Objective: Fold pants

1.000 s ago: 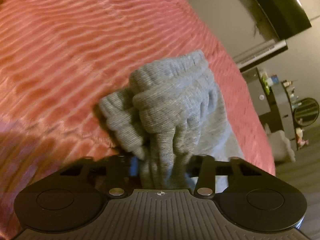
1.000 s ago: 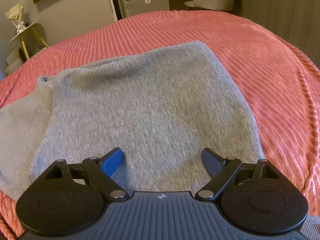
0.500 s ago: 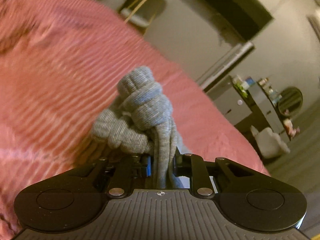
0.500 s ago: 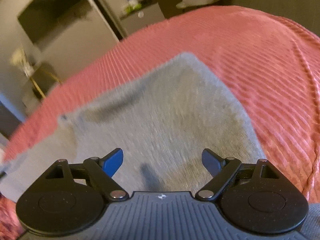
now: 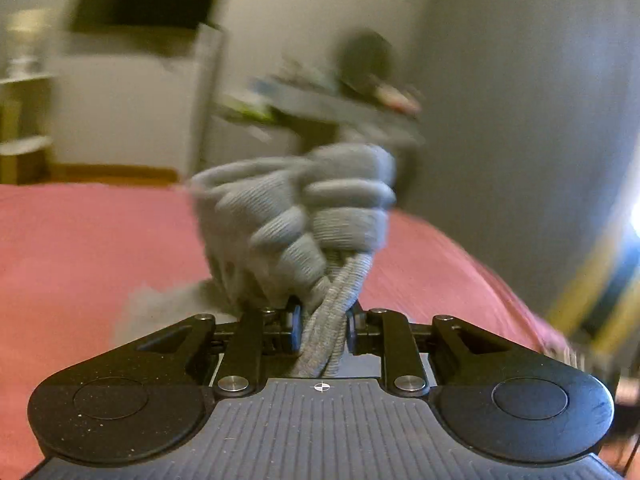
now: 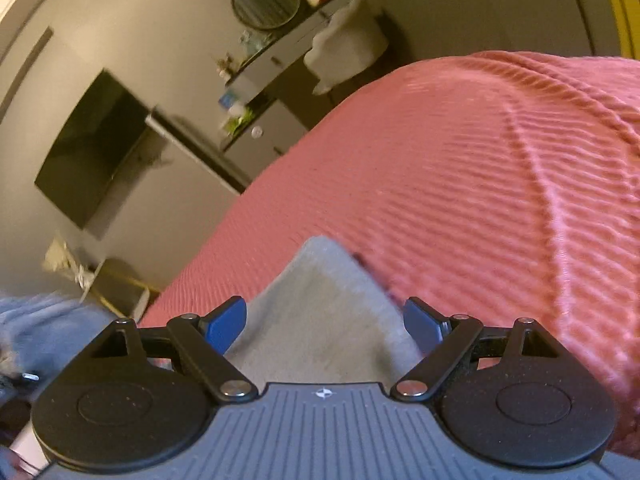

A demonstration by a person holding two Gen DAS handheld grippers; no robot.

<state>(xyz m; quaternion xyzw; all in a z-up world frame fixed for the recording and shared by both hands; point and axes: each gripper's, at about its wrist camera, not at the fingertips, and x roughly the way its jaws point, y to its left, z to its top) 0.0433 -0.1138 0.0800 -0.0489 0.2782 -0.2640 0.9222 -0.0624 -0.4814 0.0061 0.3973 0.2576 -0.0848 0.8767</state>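
Pink bedspread (image 6: pixel 500 184), one grey pants (image 5: pixel 304 216), two hand-held grippers.

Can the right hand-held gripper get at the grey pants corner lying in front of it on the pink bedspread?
Probably yes. The right hand-held gripper is open and empty, the pants corner lies flat on the bedspread just ahead of its fingers, and nothing sits in between.

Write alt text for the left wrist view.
The left hand-held gripper is clamped on a bunched fold of grey pants, lifted above a pink ribbed bedspread. The room behind is motion-blurred.
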